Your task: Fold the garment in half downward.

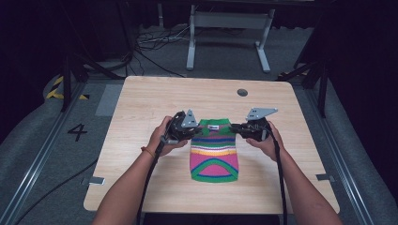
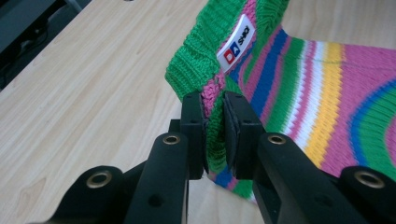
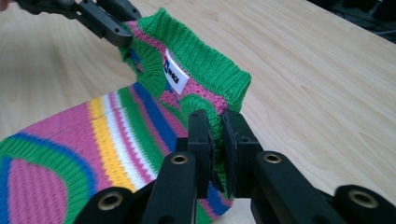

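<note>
Between your 2 claws the striped knit sweater (image 1: 214, 152) lies flat, its long axis running back toward you; left gripper (image 2: 214, 133) and right gripper (image 3: 218, 149) each pinch a collar corner.

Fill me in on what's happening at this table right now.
A person holds a tool in each hand over a wooden table. Both tools are clamped on the top end of a small striped knitted sweater: the left tool grips one side near the green collar, the right tool the other. The collar end looks lifted, and the rest lies flat on the table.
</note>
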`<state>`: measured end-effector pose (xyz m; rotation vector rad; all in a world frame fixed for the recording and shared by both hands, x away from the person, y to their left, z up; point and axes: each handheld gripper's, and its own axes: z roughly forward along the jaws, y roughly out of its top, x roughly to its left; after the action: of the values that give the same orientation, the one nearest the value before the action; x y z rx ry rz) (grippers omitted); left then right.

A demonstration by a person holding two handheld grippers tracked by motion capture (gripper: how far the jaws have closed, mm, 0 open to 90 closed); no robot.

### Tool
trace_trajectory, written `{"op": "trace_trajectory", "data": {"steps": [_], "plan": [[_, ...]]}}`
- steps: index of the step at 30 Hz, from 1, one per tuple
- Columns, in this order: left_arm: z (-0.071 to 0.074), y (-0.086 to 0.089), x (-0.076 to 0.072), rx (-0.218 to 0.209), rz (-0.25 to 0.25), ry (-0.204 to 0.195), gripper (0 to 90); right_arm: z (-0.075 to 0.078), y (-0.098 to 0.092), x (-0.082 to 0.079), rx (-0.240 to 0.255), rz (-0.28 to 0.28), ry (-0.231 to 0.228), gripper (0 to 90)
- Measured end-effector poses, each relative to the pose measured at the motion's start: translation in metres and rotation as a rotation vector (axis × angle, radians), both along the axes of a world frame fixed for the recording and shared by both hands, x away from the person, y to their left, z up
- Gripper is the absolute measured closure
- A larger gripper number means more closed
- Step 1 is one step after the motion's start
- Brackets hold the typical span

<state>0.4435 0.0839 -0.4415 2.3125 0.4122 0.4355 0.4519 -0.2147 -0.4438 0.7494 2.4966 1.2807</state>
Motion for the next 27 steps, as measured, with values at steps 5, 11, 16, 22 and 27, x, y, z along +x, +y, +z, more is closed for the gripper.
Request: {"op": "trace_trajectory", "data": {"steps": [5,11,16,22,27], "plan": [[-0.005,0.004,-0.016,0.005,-0.027,-0.009,79.2,-0.002,-0.001,-0.016,-0.009,0.058,-0.014,82.5],[-0.009,0.003,-0.038,0.004,-0.067,-0.021,79.9,-0.003,-0.003,-0.035,-0.036,0.107,-0.019,82.8],[-0.011,0.004,-0.056,0.035,-0.109,-0.032,81.1,-0.007,-0.007,-0.053,-0.043,0.144,-0.015,82.8],[-0.015,0.004,-0.076,0.060,-0.151,-0.030,81.4,-0.009,-0.013,-0.072,-0.055,0.175,-0.009,82.8],[-0.019,0.004,-0.088,0.074,-0.166,-0.024,81.6,-0.010,-0.011,-0.083,-0.072,0.204,-0.008,82.7]]}}
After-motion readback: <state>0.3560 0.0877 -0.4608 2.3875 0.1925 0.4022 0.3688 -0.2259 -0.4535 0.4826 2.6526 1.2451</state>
